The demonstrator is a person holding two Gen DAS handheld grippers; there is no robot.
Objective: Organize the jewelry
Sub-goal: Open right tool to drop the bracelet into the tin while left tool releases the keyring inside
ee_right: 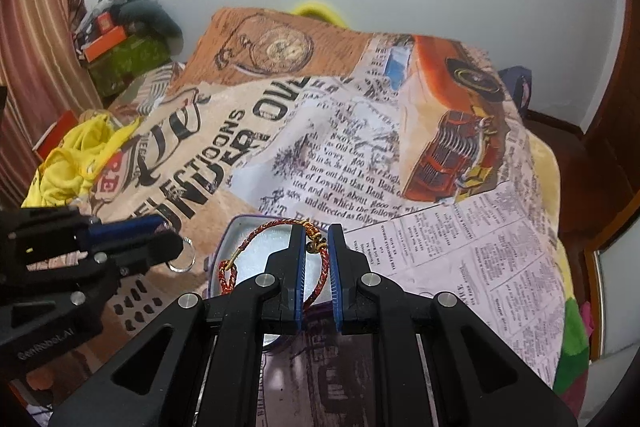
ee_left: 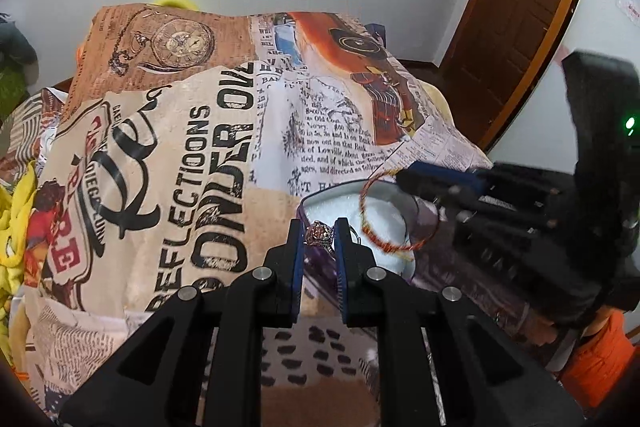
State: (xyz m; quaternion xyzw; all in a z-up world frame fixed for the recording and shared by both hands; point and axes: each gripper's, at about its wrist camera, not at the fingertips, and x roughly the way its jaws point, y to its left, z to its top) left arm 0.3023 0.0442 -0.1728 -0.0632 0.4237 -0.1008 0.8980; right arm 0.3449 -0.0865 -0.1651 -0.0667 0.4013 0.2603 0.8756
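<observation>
A purple jewelry box (ee_left: 316,201) with a white lining lies on the printed bedspread; it also shows in the right wrist view (ee_right: 224,247). My left gripper (ee_left: 319,231) is shut on a ring with a brownish stone (ee_left: 319,230), just above the box's near edge. The ring's silver band (ee_right: 182,255) shows under the left gripper (ee_right: 160,227) in the right wrist view. My right gripper (ee_right: 316,245) is shut on a red-and-gold braided bracelet (ee_right: 256,239) and holds it over the box. The bracelet (ee_left: 384,245) hangs from the right gripper (ee_left: 404,177) in the left wrist view.
The bedspread (ee_left: 200,155) with newspaper and car prints covers the bed. Yellow cloth (ee_right: 76,163) lies at its left edge. Boxes and bags (ee_right: 120,43) are stacked near the striped curtain. A wooden door (ee_left: 520,7) stands to the right.
</observation>
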